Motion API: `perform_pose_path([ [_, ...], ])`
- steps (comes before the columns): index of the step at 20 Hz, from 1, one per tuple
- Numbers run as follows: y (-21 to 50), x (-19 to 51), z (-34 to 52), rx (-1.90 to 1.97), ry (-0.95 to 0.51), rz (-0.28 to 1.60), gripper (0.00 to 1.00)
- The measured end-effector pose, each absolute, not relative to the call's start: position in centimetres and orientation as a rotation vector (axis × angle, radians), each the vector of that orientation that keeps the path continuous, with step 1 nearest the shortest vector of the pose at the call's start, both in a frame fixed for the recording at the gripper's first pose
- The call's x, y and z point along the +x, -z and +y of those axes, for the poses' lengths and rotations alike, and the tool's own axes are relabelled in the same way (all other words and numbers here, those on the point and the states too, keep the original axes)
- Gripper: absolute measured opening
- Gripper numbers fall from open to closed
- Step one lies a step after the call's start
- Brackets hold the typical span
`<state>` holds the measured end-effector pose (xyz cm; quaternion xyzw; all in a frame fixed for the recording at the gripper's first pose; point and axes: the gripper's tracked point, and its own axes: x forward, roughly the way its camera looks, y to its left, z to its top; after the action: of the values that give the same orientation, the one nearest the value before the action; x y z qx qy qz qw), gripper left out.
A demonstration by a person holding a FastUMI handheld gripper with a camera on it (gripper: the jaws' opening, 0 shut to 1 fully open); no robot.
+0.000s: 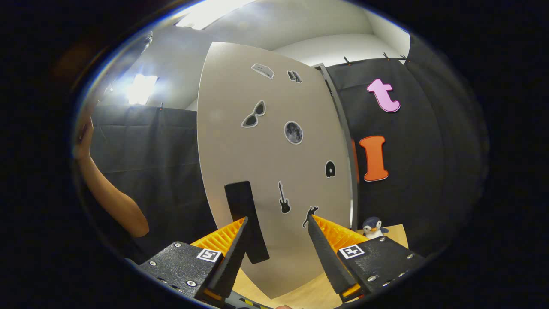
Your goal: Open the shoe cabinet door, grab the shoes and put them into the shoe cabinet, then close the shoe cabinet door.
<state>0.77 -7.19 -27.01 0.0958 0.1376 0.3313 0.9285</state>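
The tool [276, 225] is standing wide open, gripping nothing — its fingers are spreading just in front of the shoe cabinet door [274, 171]. The door's dark handle [245, 219] is sitting just beside the left finger, apparently not pinched. Stickers are dotting the door; a toy penguin [373, 227] is resting on the wooden surface [300, 296] to the right, near the black cloth wall [407, 193]. A person's arm [111, 193] is showing on the left

Cabinet door [274, 163] smooth, satin sheen; handle [245, 219] matt; table [300, 296] light wood.
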Motion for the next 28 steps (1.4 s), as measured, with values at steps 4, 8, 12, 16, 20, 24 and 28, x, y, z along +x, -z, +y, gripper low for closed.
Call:
perform_pose_path([
  [4,27.8,1.5,-4.6,0.209,-0.716,0.286,0.85],
  [8,28.1,2.0,-2.5,0.238,-0.739,0.3,0.86],
  [12,28.6,2.7,0.0,0.248,-0.761,0.31,0.9],
  [16,29.1,3.8,3.5,0.226,-0.775,0.306,0.95],
  [20,30.8,6.9,5.0,0.206,-0.696,0.317,0.95],
  [24,32.2,9.0,7.1,0.21,-0.684,0.358,0.95],
  [28,32.9,9.9,10.4,0.184,-0.687,0.366,0.95],
])
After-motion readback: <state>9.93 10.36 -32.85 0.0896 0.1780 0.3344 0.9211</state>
